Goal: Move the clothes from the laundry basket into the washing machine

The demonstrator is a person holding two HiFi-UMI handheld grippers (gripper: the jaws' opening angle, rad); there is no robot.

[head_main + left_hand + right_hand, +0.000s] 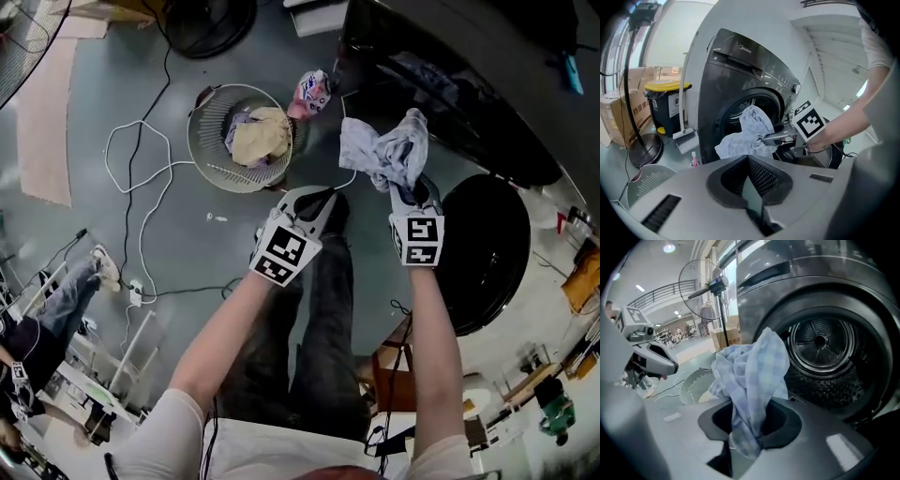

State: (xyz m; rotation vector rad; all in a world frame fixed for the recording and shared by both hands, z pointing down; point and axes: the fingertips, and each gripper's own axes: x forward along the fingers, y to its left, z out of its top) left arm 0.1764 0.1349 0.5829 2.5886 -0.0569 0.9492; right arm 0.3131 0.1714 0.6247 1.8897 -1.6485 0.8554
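Nearest, two bare forearms reached forward over dark trousers, each hand behind a cube with black-and-white square markers. Left tongs (pixel 748 157): ribbed dark pads met at the tips, shut with nothing between them, held over the grey floor (pixel 112 244) just near of the basket. Right tongs (pixel 750 427): clamped on a soft, crumpled checked cloth (pixel 754 371), pale blue and white; a pinched tail poked out near of the pads and the bulk billowed up in loose folds. The cloth hung in the air in front of the open round mouth of the washing machine (pixel 740 70), outside the drum, not touching it as far as could be told.

Right of the right tongs, the round black glossy door (pixel 487 253) stood swung open. Far and left of the left tongs, the laundry basket (pixel 208 141), round, pale, slatted plastic, sat on the floor with a beige bunched garment (pixel 261 136) and a bit of lilac fabric inside. A thin white cable (pixel 141 178) looped on the floor left of it. A small pink-and-white packet (pixel 312 92) lay just far right of the basket.

Machine body dark grey, smooth, curved front; steel drum (pixel 820 341) perforated, shiny hub at the back. Farther off: a bin with a yellow lid (pixel 665 86), a cardboard box (pixel 618 112), and a pedestal fan (pixel 710 287) with a wire cage.
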